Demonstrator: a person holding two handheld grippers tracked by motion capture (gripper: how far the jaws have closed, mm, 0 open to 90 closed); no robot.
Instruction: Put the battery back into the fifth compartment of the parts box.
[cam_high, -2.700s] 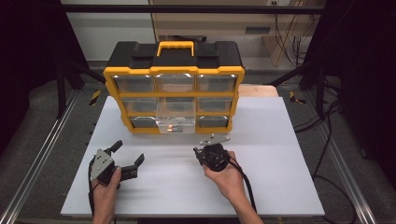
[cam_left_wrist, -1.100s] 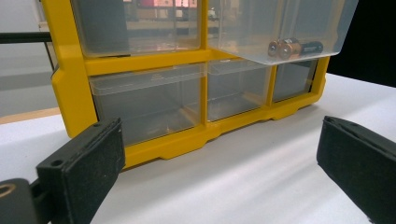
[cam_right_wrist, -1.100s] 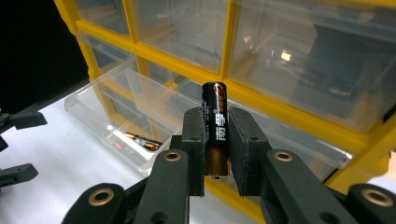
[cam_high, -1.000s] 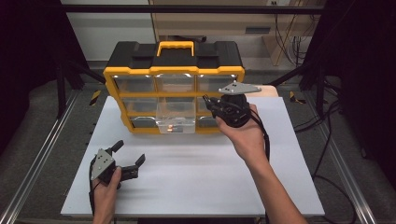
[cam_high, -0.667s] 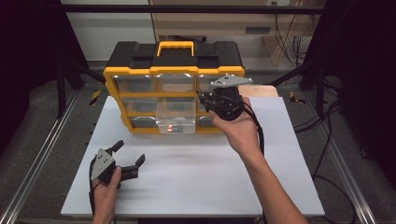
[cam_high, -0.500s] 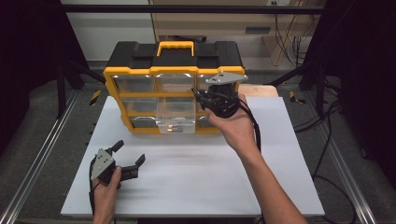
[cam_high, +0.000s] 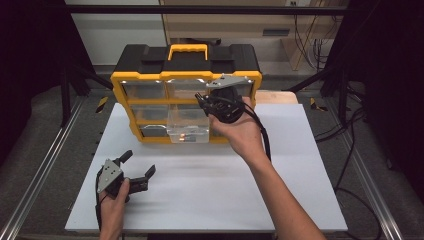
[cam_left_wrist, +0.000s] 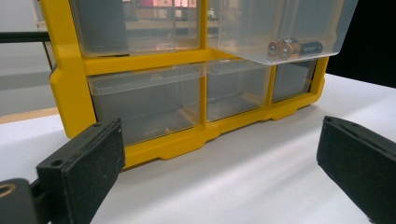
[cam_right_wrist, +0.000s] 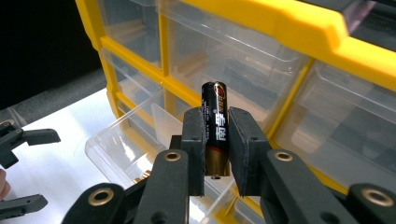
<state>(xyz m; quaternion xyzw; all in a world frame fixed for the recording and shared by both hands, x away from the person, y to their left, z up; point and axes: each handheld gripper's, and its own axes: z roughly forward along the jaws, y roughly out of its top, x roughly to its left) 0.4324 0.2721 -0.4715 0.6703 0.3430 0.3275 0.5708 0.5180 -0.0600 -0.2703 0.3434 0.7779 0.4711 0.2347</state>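
A yellow and black drawer organizer (cam_high: 150, 80) stands at the back of the white table. Its middle clear drawer (cam_high: 188, 125) is pulled out, and two batteries (cam_left_wrist: 289, 47) lie in it. My right gripper (cam_high: 204, 100) is held in the air above that drawer, shut on a black and gold battery (cam_right_wrist: 215, 128) that stands upright between its jaws. My left gripper (cam_high: 136, 166) rests open on the table near the front left, with nothing between its pads (cam_left_wrist: 88, 168). It faces the organizer's lower drawers (cam_left_wrist: 149, 100).
The white table top (cam_high: 280, 200) spreads in front of the organizer. Metal rails (cam_high: 40, 170) run along both sides of the table. Cables (cam_high: 350, 130) trail on the floor at the right. A wooden board (cam_high: 277, 96) lies behind the organizer's right end.
My right gripper has risen from the table's middle up to the organizer with the battery, then drifted left over the open drawer. The left gripper has stayed put.
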